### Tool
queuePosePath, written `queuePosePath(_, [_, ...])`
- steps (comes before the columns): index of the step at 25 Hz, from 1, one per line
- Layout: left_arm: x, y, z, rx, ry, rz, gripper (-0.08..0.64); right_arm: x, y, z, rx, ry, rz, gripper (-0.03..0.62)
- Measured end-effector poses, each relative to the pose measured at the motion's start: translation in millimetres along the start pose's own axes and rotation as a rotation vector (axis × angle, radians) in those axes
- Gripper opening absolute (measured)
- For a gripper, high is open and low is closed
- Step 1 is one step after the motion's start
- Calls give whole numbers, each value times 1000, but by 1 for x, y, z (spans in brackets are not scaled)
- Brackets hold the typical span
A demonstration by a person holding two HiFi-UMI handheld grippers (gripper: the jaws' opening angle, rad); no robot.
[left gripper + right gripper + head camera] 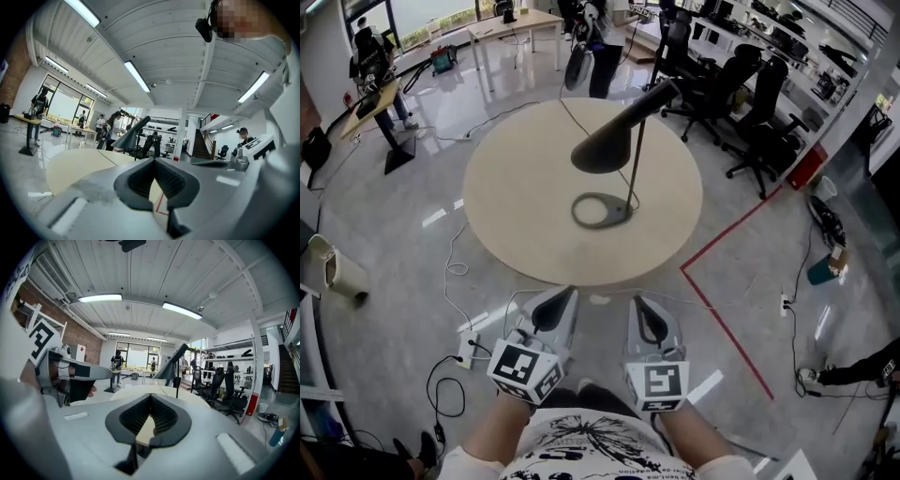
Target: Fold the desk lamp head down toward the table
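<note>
While left tongs and right tongs clench empty, desk lamp well beyond

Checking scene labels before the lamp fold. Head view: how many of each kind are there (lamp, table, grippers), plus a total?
Desk lamp: 1
Round table: 1
Grippers: 2, the left gripper and the right gripper, both with jaws together and nothing held
Total: 4

Black desk lamp, pale beige table, grey left tool and right tool, black-and-white markers
</note>
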State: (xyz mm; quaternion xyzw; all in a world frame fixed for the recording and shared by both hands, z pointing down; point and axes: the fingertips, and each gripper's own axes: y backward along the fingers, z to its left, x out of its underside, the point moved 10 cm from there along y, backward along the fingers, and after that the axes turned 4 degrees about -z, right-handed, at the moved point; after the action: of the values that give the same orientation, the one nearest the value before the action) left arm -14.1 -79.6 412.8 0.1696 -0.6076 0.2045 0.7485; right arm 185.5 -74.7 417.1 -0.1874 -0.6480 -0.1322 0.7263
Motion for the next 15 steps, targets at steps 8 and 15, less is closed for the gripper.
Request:
queuePosePath(8, [0,59,-18,26,-16,-28,5,-3,52,38,16,-12,-7,9])
queuePosePath(15, [4,146,-38,62,-14,-27,5,-6,111,98,42,0,-31,9])
